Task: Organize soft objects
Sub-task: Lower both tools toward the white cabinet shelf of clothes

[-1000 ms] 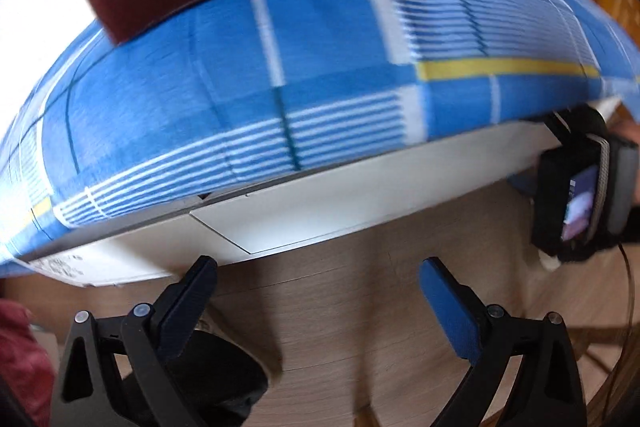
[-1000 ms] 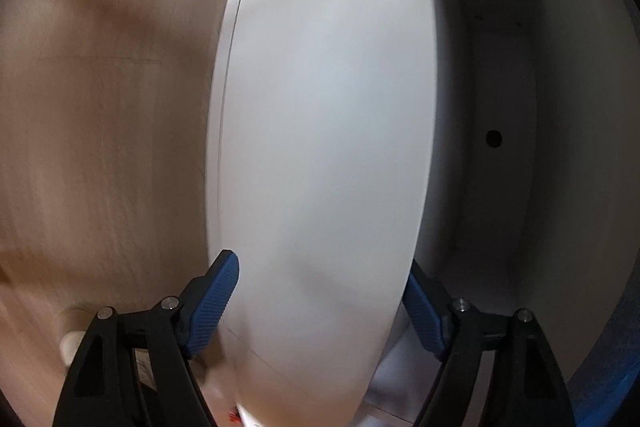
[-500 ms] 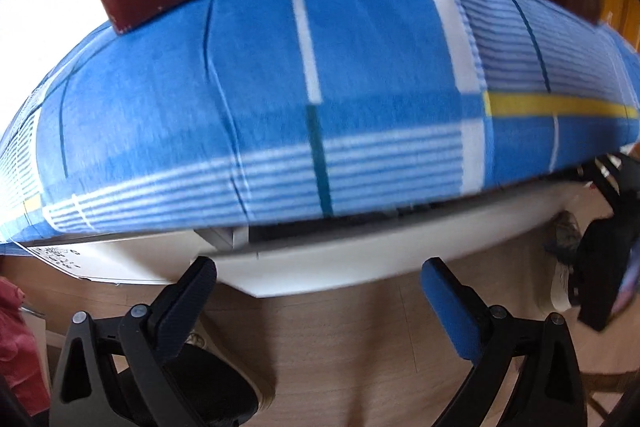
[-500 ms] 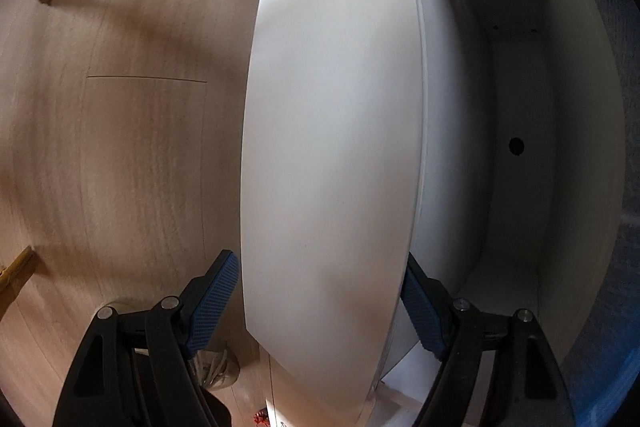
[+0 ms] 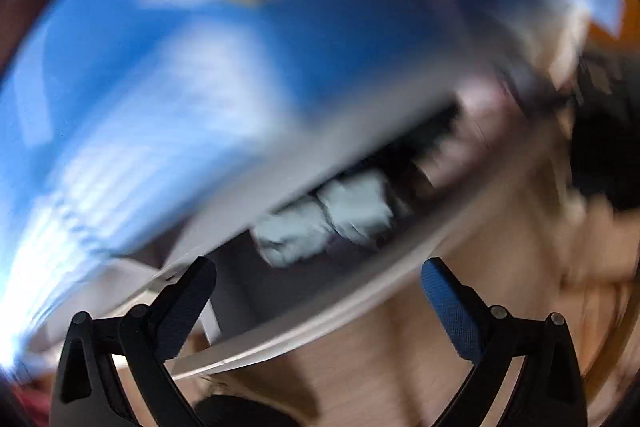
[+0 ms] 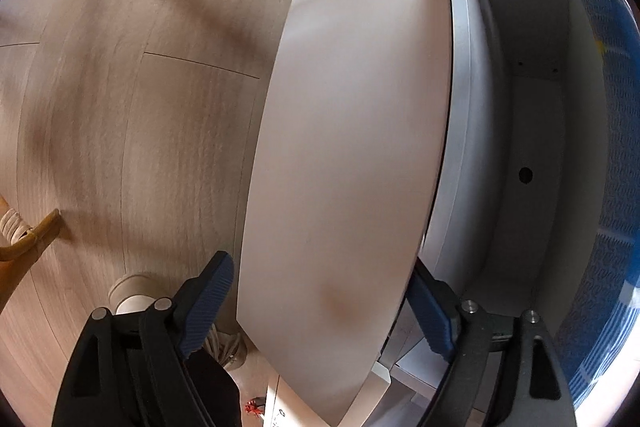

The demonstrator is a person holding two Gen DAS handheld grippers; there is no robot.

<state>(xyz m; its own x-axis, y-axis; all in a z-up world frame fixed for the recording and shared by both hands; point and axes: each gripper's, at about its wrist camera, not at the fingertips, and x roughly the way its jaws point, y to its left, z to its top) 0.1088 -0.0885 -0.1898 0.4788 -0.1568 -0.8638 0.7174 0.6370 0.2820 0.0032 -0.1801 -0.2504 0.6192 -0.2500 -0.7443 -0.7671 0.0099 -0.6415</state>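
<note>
place: home bedroom | cues: blue plaid bedding (image 6: 612,155), under-bed drawer (image 6: 348,147), wood floor (image 6: 120,127)

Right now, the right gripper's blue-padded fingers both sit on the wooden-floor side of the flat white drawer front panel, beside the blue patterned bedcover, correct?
Not both. In the right wrist view the right gripper straddles the white drawer front panel: one finger on the wooden floor side, the other on the drawer's inner side; its jaws are opening. The blue patterned bedcover is alongside.
</note>
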